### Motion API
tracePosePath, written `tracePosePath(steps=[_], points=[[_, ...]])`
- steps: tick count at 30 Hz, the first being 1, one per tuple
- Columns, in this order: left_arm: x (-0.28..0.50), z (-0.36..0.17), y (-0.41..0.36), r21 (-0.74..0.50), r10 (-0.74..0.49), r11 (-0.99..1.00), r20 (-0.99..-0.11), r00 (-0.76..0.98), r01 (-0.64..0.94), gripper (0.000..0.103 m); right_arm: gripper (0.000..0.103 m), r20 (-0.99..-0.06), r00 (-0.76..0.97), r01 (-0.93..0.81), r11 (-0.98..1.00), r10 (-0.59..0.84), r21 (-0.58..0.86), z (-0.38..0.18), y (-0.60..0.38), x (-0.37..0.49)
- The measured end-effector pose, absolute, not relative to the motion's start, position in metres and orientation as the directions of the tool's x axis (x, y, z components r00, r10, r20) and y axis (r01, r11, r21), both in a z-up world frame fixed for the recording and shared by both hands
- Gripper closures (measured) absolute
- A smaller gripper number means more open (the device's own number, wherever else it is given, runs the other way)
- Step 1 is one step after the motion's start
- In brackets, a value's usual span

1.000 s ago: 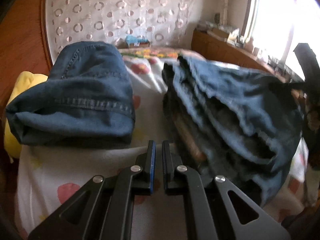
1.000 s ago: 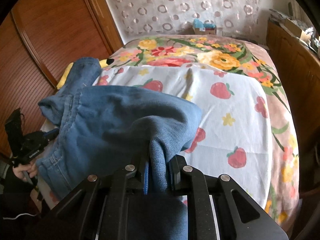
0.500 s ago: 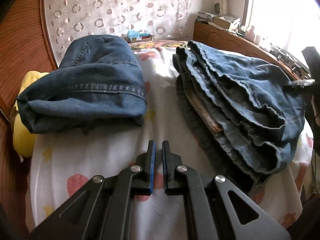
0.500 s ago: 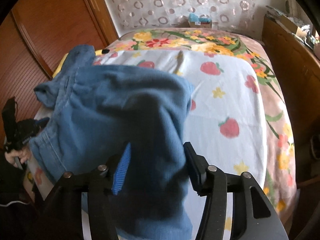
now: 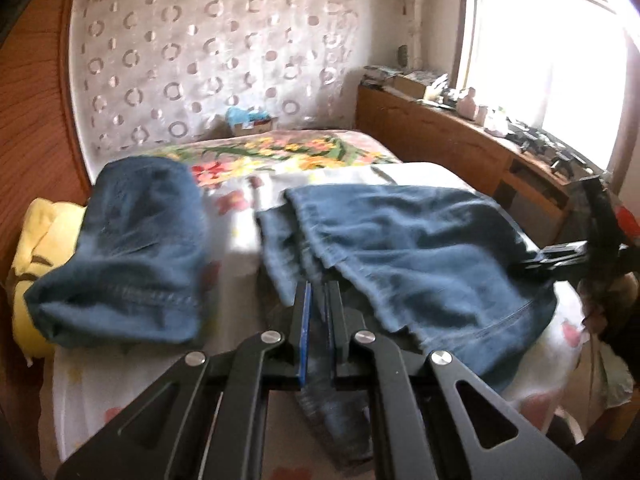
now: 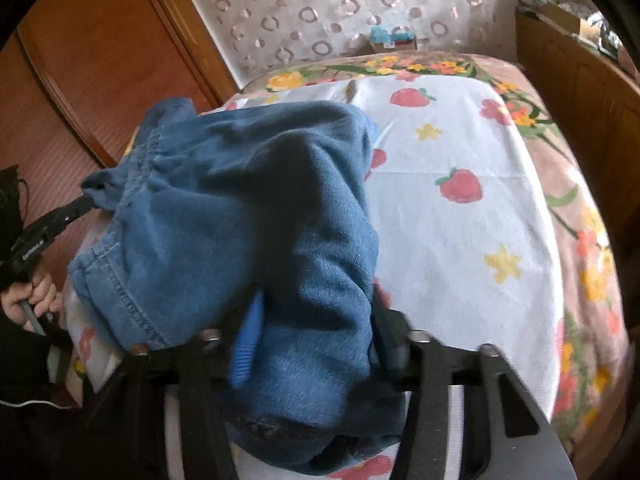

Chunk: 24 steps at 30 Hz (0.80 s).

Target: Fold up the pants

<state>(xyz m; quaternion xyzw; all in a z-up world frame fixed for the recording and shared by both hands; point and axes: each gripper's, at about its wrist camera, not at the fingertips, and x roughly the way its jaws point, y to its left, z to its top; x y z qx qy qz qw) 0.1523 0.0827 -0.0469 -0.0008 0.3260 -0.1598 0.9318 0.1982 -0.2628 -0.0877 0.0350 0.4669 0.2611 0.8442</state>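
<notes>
left hand-held gripper (image 5: pixel 318 300): clenching on a fold of the pants (image 5: pixel 420 256), jaws nearly touching
right hand-held gripper (image 6: pixel 316 312): closing, thick bunch of pants between the jaws
pants: lying on the strawberry sheet (image 6: pixel 460 216) of the bed
second folded jeans (image 5: pixel 132 256): resting beside, at left

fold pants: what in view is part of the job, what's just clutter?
Job: jeans, pinched in left gripper; right gripper closing around them; sheet.

Clutter: folded jeans, yellow cloth, box, sill items.
</notes>
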Motion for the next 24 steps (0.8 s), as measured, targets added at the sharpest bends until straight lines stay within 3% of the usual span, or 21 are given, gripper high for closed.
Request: tracePosePath(steps=[1, 4, 9, 15, 24], points=[[0.154, -0.044, 0.078, -0.108, -0.307, 0.946, -0.605, 0.735, 0.306, 0.098, 0.085, -0.768, 0.424, -0.411, 0.857, 0.481, 0.310, -0.088, -0.263, 0.197], [0.156, -0.038, 0.058, -0.113, -0.345, 0.930, -0.598, 0.723, 0.350, 0.098, 0.092, -0.747, 0.427, -0.419, 0.843, 0.510, 0.336, -0.083, -0.263, 0.192], [0.158, -0.046, 0.029, -0.135, -0.404, 0.898, -0.627, 0.666, 0.418, 0.098, 0.094, -0.690, 0.479, -0.430, 0.831, 0.542, 0.354, -0.053, -0.265, 0.181], [0.155, -0.080, 0.027, -0.113, -0.355, 0.909, -0.713, 0.605, 0.401, 0.098, 0.095, -0.677, 0.504, -0.453, 0.831, 0.536, 0.321, -0.029, -0.251, 0.173], [0.146, -0.092, 0.046, -0.148, -0.374, 0.910, -0.701, 0.608, 0.388, 0.094, 0.095, -0.645, 0.522, -0.515, 0.809, 0.558, 0.284, 0.006, -0.223, 0.171]])
